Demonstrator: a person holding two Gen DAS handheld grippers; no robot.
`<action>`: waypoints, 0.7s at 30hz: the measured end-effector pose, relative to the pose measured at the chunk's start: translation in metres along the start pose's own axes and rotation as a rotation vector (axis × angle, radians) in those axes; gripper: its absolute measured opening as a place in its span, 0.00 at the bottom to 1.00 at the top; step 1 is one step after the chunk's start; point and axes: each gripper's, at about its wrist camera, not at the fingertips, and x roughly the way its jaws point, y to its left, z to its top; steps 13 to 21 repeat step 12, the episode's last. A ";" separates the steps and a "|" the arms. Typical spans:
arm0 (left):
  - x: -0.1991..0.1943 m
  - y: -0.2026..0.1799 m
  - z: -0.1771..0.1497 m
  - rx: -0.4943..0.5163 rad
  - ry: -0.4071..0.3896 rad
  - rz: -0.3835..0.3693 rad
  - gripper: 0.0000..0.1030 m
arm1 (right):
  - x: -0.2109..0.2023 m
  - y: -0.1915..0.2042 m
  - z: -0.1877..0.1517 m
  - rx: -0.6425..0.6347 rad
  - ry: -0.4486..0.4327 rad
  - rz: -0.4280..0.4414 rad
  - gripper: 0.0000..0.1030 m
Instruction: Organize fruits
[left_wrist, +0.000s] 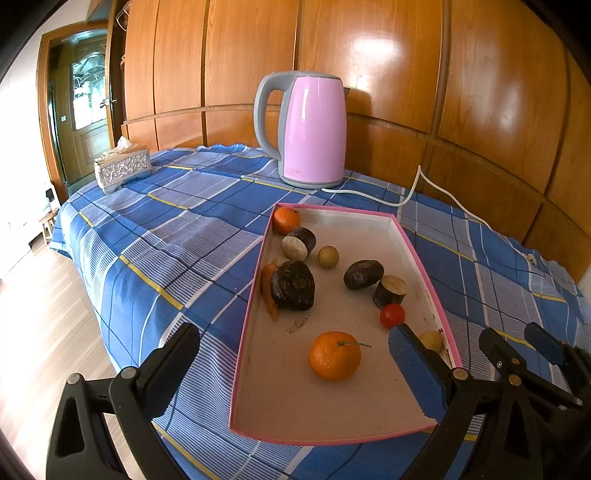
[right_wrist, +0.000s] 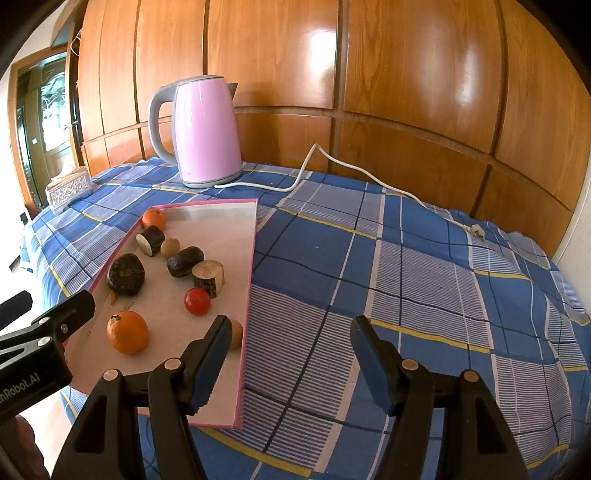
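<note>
Right now both tools stand spread apart and hold nothing. The left gripper (left_wrist: 295, 365) hangs over the near end of the pink-rimmed tray (left_wrist: 255, 288), and the near orange (left_wrist: 334, 355) lies on the tray floor between its two fingers, a little ahead of the tips — so the left hand looks the better placed for it. The right gripper (right_wrist: 291, 354) straddles the tray's right wall: its left finger is over the tray, its right finger over the blue checked cloth (right_wrist: 424, 280).

All the fruit is inside the tray, which runs long from near to far, toward the pink kettle (left_wrist: 314, 129). A red tomato (right_wrist: 197, 301) sits just beyond the right gripper's left finger. A pale yellow fruit (right_wrist: 236, 334) in the near right corner is half hidden behind that finger, so its shape is hard to judge. A carrot (left_wrist: 269, 291) is mostly covered by a dark lump — what that lump is, I cannot tell.
</note>
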 end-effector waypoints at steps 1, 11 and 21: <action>0.000 0.000 0.000 0.000 0.001 0.000 1.00 | 0.000 0.000 0.000 0.000 0.000 0.000 0.66; 0.002 0.000 -0.002 0.013 0.003 -0.009 0.97 | 0.001 -0.002 0.000 0.009 0.004 0.003 0.66; 0.002 0.001 -0.002 0.011 0.010 -0.019 0.97 | 0.001 -0.004 0.000 0.016 0.004 0.003 0.66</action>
